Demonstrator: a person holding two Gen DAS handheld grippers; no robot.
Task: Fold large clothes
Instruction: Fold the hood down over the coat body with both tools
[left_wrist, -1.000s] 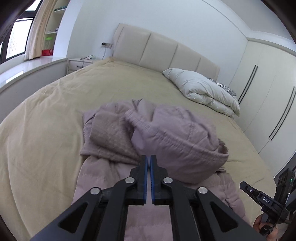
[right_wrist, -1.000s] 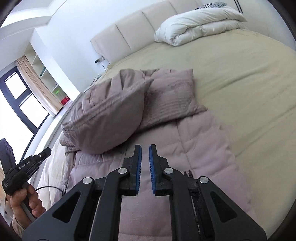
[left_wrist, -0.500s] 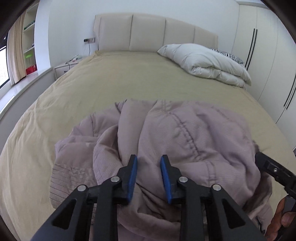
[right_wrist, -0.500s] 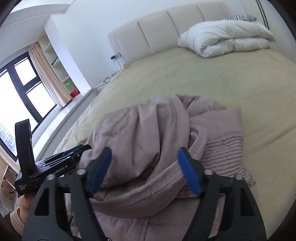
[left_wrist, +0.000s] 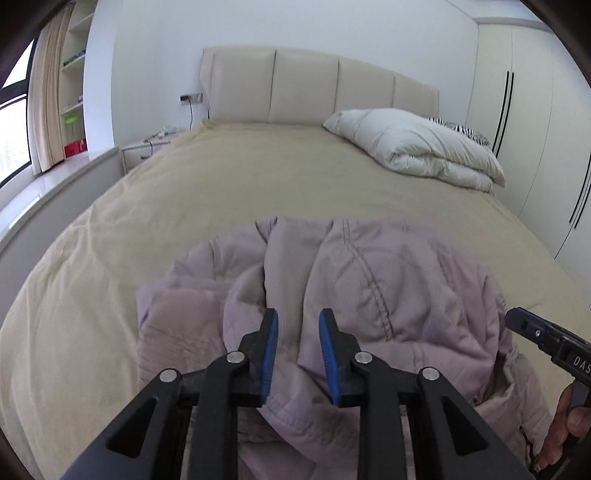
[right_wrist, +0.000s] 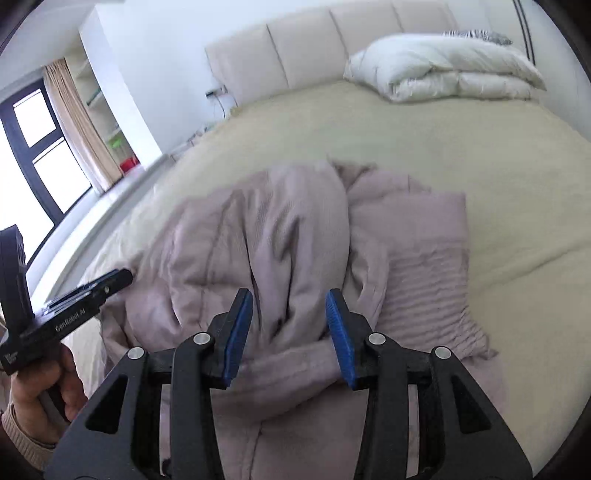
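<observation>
A mauve padded jacket (left_wrist: 369, 288) lies bunched on the beige bed (left_wrist: 258, 177), its hood heaped over the body and a ribbed cuff lying flat to one side (right_wrist: 428, 273). My left gripper (left_wrist: 298, 317) hovers over the hood with its jaws a little apart; fabric lies under and between them and the pads do not press on it. My right gripper (right_wrist: 289, 295) is open wider with its jaws closing, and a fold of the hood's rim runs between them without being pinched. Each gripper shows in the other's view: the left (right_wrist: 92, 291), the right (left_wrist: 535, 332).
A folded white duvet (left_wrist: 417, 147) lies at the head of the bed on the right, below the padded headboard (left_wrist: 306, 85). A nightstand (left_wrist: 144, 155) and a window ledge are to the left, wardrobe doors (left_wrist: 535, 110) to the right. A person's hand (right_wrist: 44, 391) holds the left gripper.
Both grippers were shut a second ago and now stand open. They have moved forward over the jacket's hood. The right jaws are narrower than half a second ago.
</observation>
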